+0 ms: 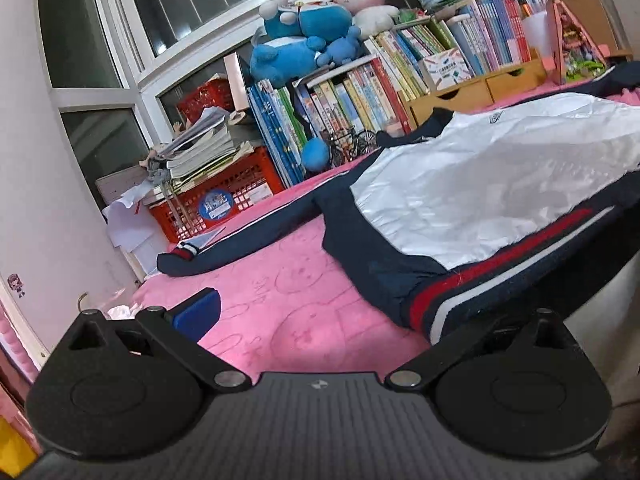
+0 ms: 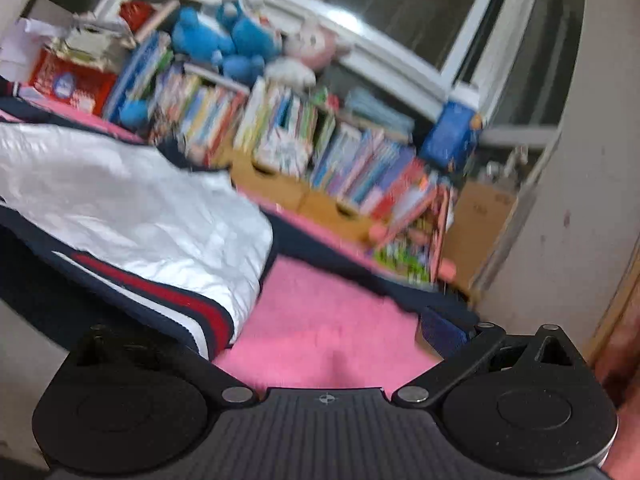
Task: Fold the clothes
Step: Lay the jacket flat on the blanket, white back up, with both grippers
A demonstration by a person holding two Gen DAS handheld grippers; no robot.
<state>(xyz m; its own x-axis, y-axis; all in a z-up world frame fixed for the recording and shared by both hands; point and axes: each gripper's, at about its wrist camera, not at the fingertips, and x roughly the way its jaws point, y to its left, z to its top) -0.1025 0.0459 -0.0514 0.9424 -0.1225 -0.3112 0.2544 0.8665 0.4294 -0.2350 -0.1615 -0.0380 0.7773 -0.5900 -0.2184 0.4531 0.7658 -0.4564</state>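
A navy and white jacket point(image 1: 480, 184) lies spread on the pink blanket point(image 1: 288, 304). One navy sleeve point(image 1: 248, 236) stretches out to the left and ends in a striped cuff. My left gripper point(image 1: 340, 312) is open at the jacket's near left corner. Its blue left pad point(image 1: 196, 312) rests on the blanket, and its right finger is hidden beneath the red and white striped hem point(image 1: 460, 300). The right wrist view is blurred. There the jacket point(image 2: 132, 208) fills the left, and my right gripper point(image 2: 316, 332) is open. The striped hem point(image 2: 192, 312) covers its left finger.
Rows of books point(image 1: 360, 92), blue and pink plush toys point(image 1: 312, 36), red crates point(image 1: 232, 192) piled with papers and wooden drawers point(image 1: 472, 96) line the far edge under a window. A white wall point(image 1: 32, 184) stands left. Open pink blanket point(image 2: 340, 312) lies right of the jacket.
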